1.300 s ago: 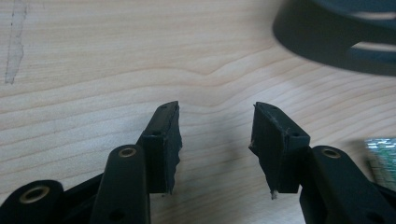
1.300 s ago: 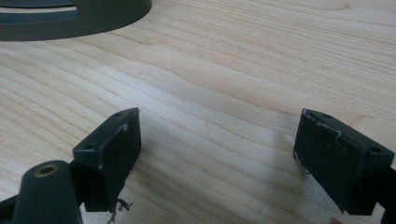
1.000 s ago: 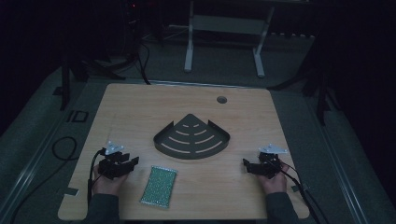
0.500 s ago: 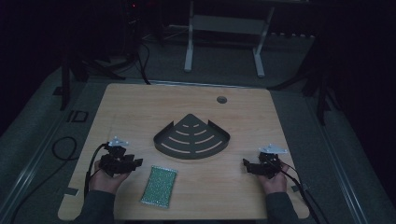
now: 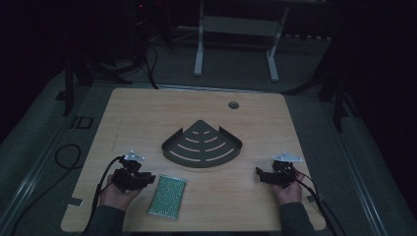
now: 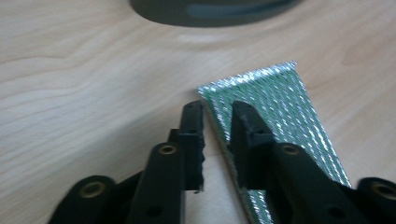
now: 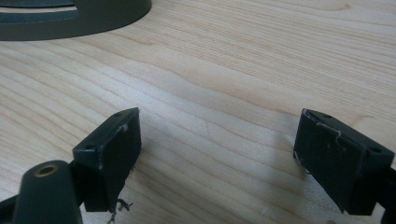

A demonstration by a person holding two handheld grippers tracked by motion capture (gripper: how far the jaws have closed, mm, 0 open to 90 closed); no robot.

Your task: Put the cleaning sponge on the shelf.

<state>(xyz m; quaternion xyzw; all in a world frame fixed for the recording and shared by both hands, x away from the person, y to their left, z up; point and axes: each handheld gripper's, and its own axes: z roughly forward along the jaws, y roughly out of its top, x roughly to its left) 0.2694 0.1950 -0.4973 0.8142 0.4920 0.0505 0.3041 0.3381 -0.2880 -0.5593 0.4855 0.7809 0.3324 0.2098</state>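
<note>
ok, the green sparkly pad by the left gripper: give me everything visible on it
The green pad is a flat rectangle with a glittery silver-green woven face and foil-like sheen. It lies flat on the wooden table, near the front edge, just in front of the dark fan-shaped tray and apart from it. The left gripper straddles its left long edge; the jaws have just been closing, with that edge between them, one pad on top. Whether they pinch it yet is unclear.

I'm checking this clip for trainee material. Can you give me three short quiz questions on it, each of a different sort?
1. True or false: the green scouring pad lies inside the dark corner shelf.
2. Which gripper has its jaws around the pad's edge? A left B right
3. What lies between the right gripper's jaws?

Key: 1 false, it lies on the table. 2 A, the left gripper. 3 Bare table.
</note>
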